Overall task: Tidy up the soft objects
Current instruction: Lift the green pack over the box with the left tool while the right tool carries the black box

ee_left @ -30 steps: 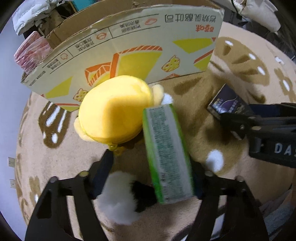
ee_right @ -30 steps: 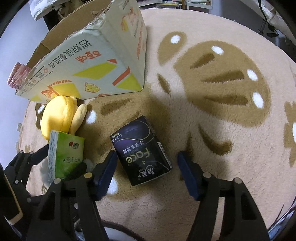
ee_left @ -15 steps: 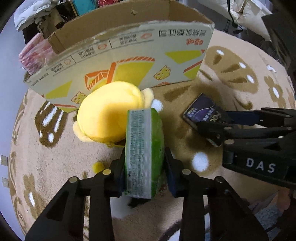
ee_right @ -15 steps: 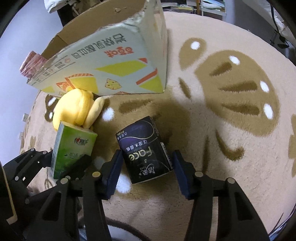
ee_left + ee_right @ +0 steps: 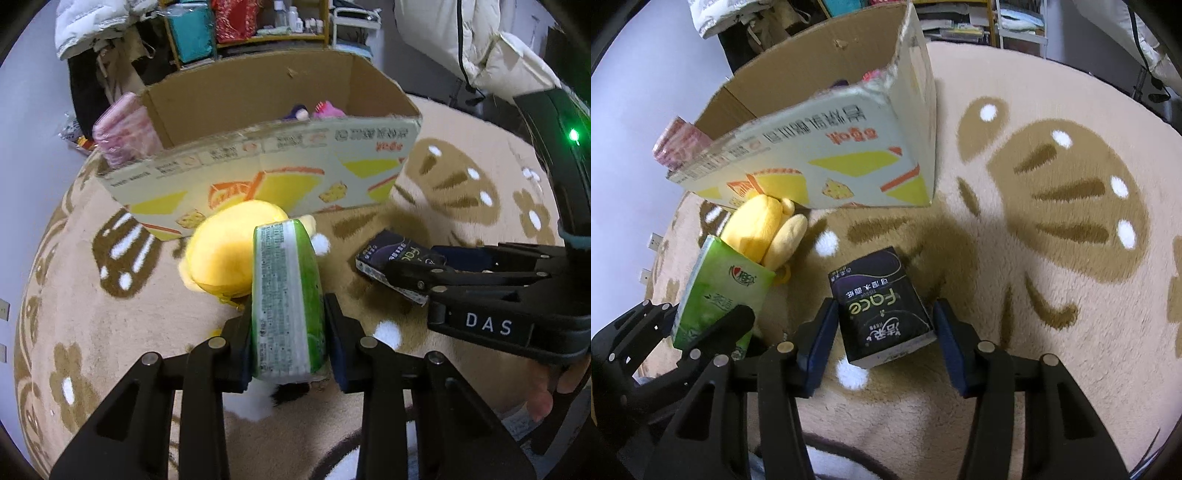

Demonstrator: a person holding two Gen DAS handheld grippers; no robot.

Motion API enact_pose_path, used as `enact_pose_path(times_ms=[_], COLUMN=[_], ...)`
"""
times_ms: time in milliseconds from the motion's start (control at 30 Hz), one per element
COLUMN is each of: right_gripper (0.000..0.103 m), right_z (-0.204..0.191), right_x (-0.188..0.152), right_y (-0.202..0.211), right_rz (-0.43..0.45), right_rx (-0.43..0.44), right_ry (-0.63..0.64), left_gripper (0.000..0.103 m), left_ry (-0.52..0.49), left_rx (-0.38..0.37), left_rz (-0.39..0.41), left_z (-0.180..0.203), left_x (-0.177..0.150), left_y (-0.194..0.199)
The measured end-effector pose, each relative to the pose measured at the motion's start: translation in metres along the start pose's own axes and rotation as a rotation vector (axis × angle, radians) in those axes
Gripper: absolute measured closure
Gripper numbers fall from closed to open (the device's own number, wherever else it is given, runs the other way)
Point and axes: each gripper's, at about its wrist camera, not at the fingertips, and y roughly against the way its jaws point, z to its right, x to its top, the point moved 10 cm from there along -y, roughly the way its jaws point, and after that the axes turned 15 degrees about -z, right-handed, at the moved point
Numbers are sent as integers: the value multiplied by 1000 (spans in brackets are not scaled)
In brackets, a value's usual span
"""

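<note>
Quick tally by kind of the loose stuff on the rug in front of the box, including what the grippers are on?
Tissue packs: 2, the green tissue pack and the black tissue pack
Plush toys: 1, the yellow plush
Total: 3

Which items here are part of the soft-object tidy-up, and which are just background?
Job:
green tissue pack, in left gripper
black tissue pack, between right gripper fingers
yellow plush
cardboard box

Lying about:
patterned rug
shelf clutter
white jacket
</note>
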Motion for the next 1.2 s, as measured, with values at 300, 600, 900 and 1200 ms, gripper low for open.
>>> enact_pose_path(times_ms=[300,600,900,1200], right_gripper=[50,51,51,51], right_z=[-1,-15,-36,-50], right_x=[-3,3,9,21], right_y=[11,37,76,117], right_rz=[20,129,285,462], right_rx=[14,22,33,23], right_ry=[25,64,114,161], left_gripper=[72,72,72,72], left_ry=[47,82,138,169], left_rx=[-34,27,128,186], left_rz=[-24,52,178,275], left_z=[-6,-21,-51,-73], left_x=[-6,-10,-2,16], left_y=[5,32,73,103])
